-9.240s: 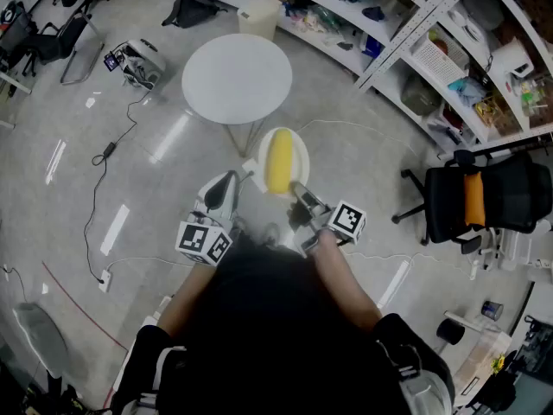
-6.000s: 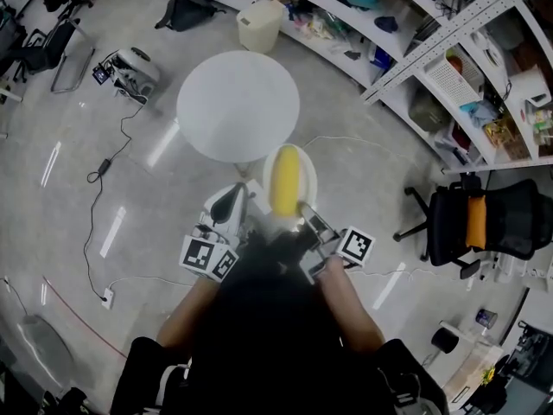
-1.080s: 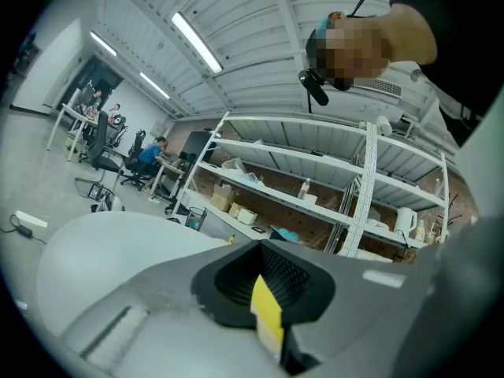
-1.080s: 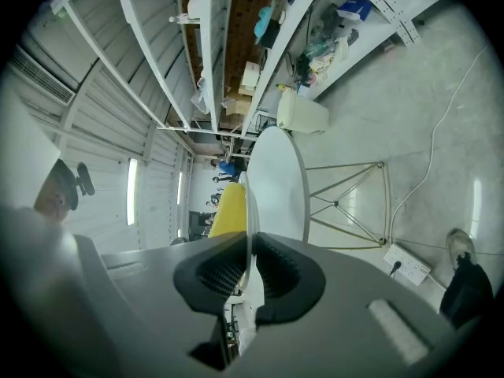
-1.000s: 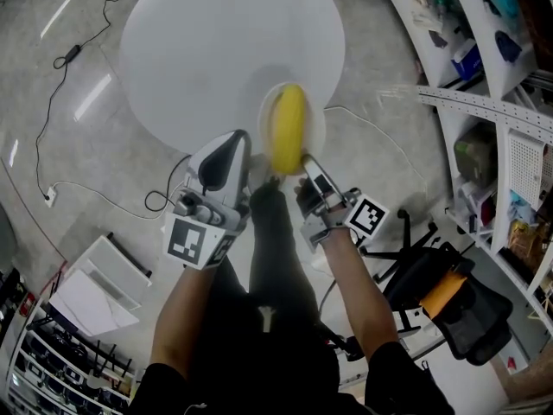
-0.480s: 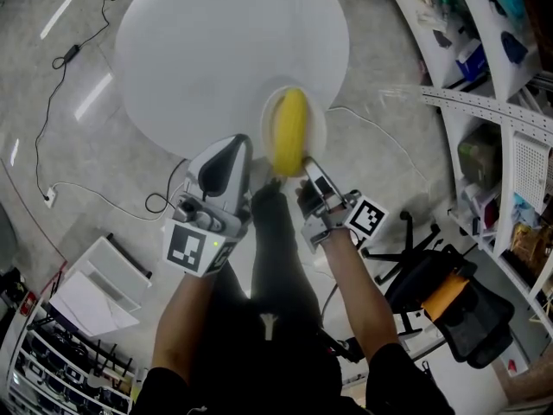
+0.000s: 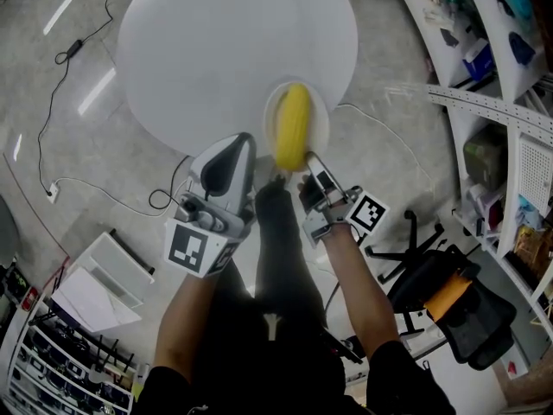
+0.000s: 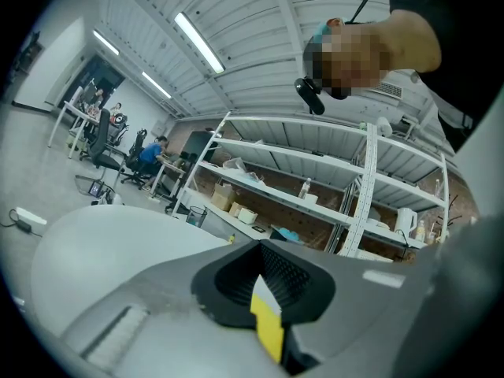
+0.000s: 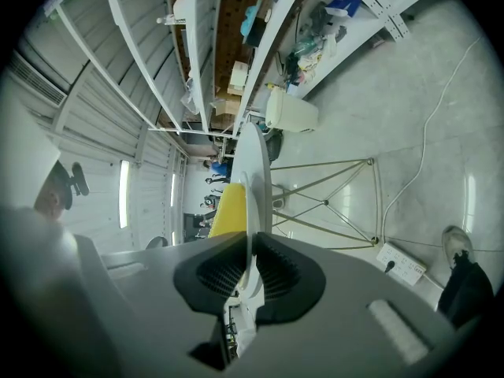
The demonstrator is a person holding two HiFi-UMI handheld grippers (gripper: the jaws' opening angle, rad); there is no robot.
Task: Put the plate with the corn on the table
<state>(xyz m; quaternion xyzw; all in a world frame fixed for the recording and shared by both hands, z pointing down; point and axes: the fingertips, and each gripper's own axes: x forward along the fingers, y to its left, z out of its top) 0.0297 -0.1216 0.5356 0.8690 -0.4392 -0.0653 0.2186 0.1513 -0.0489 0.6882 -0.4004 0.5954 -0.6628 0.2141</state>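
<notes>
- The round white table (image 7: 216,50) fills the upper middle of the head view; nine seconds ago it sat small and far off near the top of the frame
- The grey metal shelving rack (image 7: 505,85), once strung along the upper right, now runs down the right edge
- The white left gripper (image 7: 240,143) is at lower centre, jaws together on nothing, its tip at the table's near edge; it has not shifted over the last second
- The right gripper (image 7: 304,158), just right of it, has its black pads clamped on the near rim of the white round plate (image 7: 322,126), as in all the earlier frames
- That plate was over bare floor at first; now it overlaps the table's lower right edge, and the right gripper view shows it edge-on (image 9: 246,211) just beside the tabletop (image 9: 260,172); contact cannot be told
- The yellow corn cob (image 7: 292,128) lies lengthwise on the plate, unchanged
</notes>
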